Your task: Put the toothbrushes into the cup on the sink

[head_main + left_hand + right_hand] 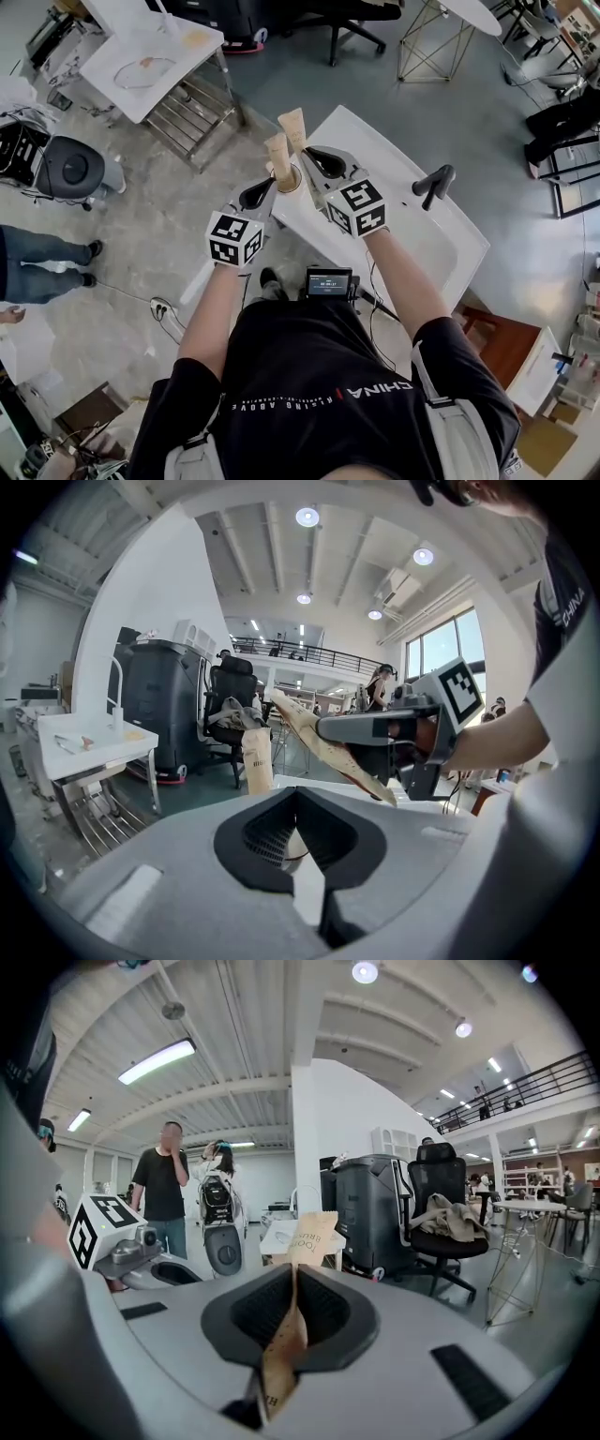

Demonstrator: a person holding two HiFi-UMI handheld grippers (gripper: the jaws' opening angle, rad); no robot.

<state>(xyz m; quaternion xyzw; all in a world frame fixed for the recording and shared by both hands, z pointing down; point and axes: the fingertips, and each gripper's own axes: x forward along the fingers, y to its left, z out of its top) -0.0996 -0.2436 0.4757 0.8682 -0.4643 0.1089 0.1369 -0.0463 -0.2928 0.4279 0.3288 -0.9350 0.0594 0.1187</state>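
Grey workshop floor surrounds a white sink tabletop (441, 246) with a black tap (433, 181) on its right side. Near the tabletop's far left corner stands a tan round cup (287, 179), and one brown kraft-paper toothbrush packet (277, 155) already stands upright in it.

The right gripper (309, 155) has its fingers clenched on a second kraft-paper packet (293, 128). This one sticks up at a slant just beyond the cup, close beside the first, and the right gripper view shows the paper pinched flat between the pads. The left gripper (265, 190) hovers just left of the cup, its fingers closed together on nothing.

The step in hand looks like delivery of the second toothbrush. The next move probably calls for bringing the packet's lower end over the cup mouth and standing it more upright. It then has to go down beside the first packet without knocking that one or tipping the cup, and only then can the fingers let go.

The held packet reads "TOOTH BRUSH" in the right gripper view. The packet in the cup carries vertical print too small to read. The person's black T-shirt (309, 375) says "CHINA", upside down in the head view, and the finer line under it is illegible. A small screen (328, 281) at the waist shows figures too small to make out.
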